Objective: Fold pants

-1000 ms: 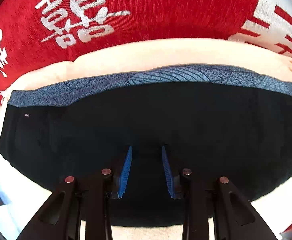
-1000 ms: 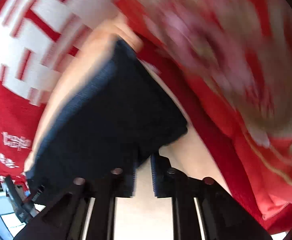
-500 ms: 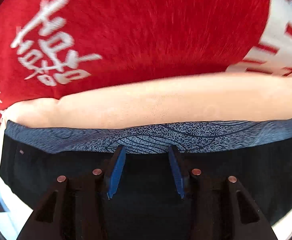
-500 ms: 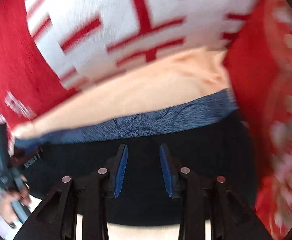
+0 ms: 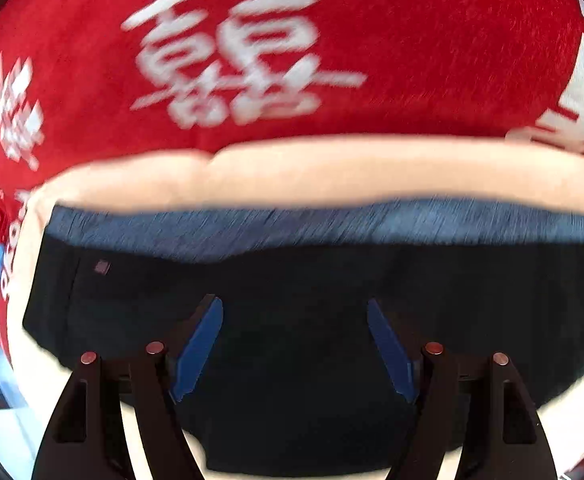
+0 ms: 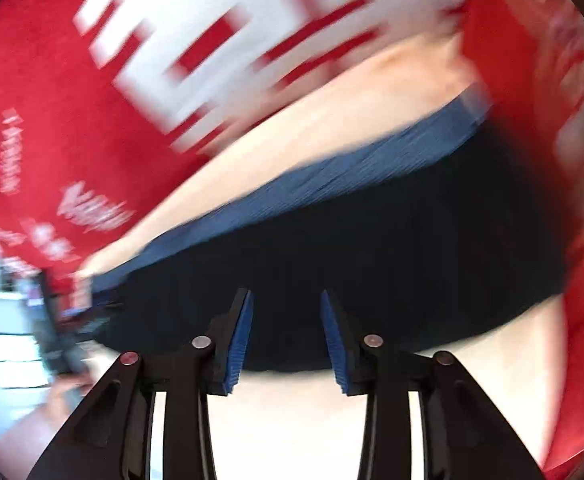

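Note:
The dark navy pants [image 5: 312, 280] lie folded in a flat block with a blue patterned waistband [image 5: 332, 228] along the far edge, on top of cream cloth [image 5: 292, 172]. My left gripper [image 5: 294, 312] is open wide, its blue pads over the dark fabric and holding nothing. In the right wrist view the same pants [image 6: 372, 240] fill the middle, with the waistband [image 6: 332, 176] running diagonally. My right gripper [image 6: 285, 304] is open and empty, its blue pads above the pants' near edge. Both views are motion-blurred.
A red blanket with white characters [image 5: 251, 52] covers the surface behind the pants and shows in the right wrist view [image 6: 71, 120] too. The other gripper and a hand [image 6: 59, 352] show at the lower left of the right wrist view.
My left gripper has pulled back from the waistband and opened wider. My right gripper has swung round over the pants and stays open.

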Demonstrator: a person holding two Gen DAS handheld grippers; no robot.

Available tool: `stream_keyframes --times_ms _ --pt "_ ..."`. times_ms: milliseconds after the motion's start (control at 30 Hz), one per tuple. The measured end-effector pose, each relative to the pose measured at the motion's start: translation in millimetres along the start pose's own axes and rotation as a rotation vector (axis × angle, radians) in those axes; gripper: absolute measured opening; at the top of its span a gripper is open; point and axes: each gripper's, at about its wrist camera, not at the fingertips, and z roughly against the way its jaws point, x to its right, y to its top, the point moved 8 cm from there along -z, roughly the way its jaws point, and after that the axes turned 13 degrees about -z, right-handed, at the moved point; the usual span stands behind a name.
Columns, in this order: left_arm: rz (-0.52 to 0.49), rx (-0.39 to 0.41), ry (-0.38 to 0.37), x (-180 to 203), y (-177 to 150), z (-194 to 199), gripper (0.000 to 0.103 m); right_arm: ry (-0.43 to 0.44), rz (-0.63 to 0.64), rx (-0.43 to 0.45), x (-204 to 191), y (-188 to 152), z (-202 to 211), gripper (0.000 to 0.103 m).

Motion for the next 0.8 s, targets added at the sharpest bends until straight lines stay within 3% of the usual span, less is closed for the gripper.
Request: stream_keyframes --times_ms 133,233,367,533,633,733,800 --pt "0.015 -0.041 -0.029 -20.9 -39.2 -0.9 0.076 0.171 -0.037 -0.187 -61.8 -77.9 -58.4 0.044" --pt "0.012 -0.046 -0.050 -47.0 -61.2 -4.9 0.076 0.212 -0.052 -0.301 -106.6 -131.1 -109.5 0.044" --pt "-0.005 -0.023 -0.037 -95.2 -71.8 -12.4 0.076 0.253 -0.093 -0.349 -144.0 -179.3 -167.1 0.044" --pt "-0.028 -0.019 -0.023 -147.2 -78.6 -41.1 0.076 0.260 -0.149 -0.335 -165.2 -200.2 -211.3 0.044" --pt "-0.023 -0.038 -0.032 -160.2 -90.8 -59.5 0.076 0.287 -0.185 -0.317 -163.2 -198.5 -212.9 0.044" --pt "-0.023 0.014 -0.056 -160.8 -96.6 -58.4 0.076 0.319 -0.256 -0.289 -164.2 -189.4 -220.8 0.044" --pt "-0.018 0.021 -0.070 -160.6 -99.0 -53.7 0.076 0.285 -0.288 -0.271 -163.8 -179.9 -226.6 0.009"
